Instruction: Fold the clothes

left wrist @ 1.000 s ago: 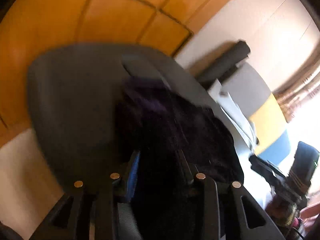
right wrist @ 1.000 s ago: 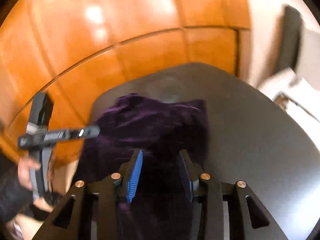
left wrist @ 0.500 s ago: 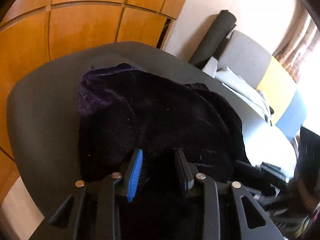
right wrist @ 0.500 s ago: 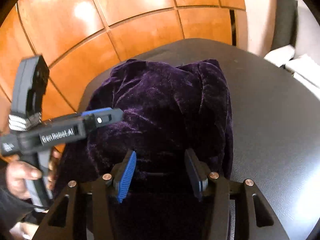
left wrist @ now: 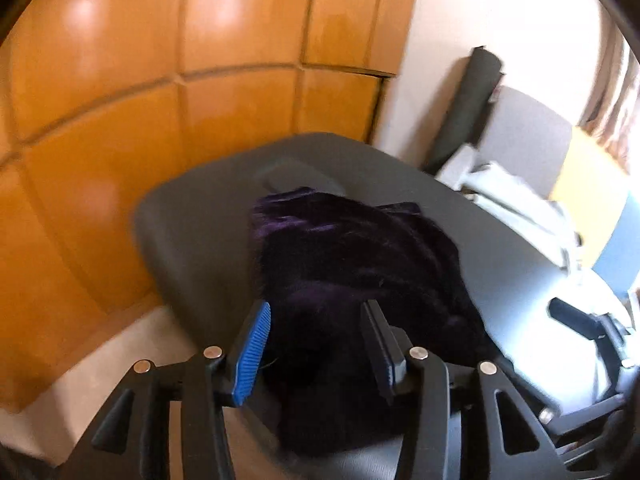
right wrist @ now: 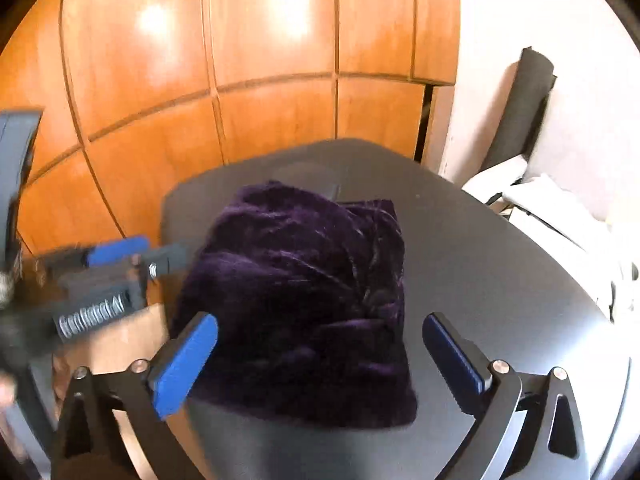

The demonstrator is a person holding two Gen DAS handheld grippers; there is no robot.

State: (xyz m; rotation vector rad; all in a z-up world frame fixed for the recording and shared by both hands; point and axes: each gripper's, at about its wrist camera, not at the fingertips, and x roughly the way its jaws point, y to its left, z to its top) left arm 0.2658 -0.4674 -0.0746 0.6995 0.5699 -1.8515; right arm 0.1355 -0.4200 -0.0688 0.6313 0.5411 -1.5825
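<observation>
A dark purple velvet garment (right wrist: 304, 292) lies folded into a rough rectangle on the dark grey table (right wrist: 480, 280). It also shows in the left wrist view (left wrist: 360, 272). My right gripper (right wrist: 320, 344) is wide open just above the garment's near edge and holds nothing. My left gripper (left wrist: 316, 332) is open, hovering over the garment's near-left end; its blue pad (left wrist: 252, 352) is clear of the cloth. The left gripper also shows in the right wrist view (right wrist: 132, 256), at the garment's left side.
Orange wooden panels (right wrist: 240, 60) stand behind the table. A rolled dark mat (right wrist: 520, 108) leans on the white wall at the right. Pale folded cloths (left wrist: 512, 204) lie beside the table's right edge. The table edge (left wrist: 160, 264) falls off at the left.
Both grippers opened and let go of the garment, then drew back from it. The garment now lies flat and folded on the table.
</observation>
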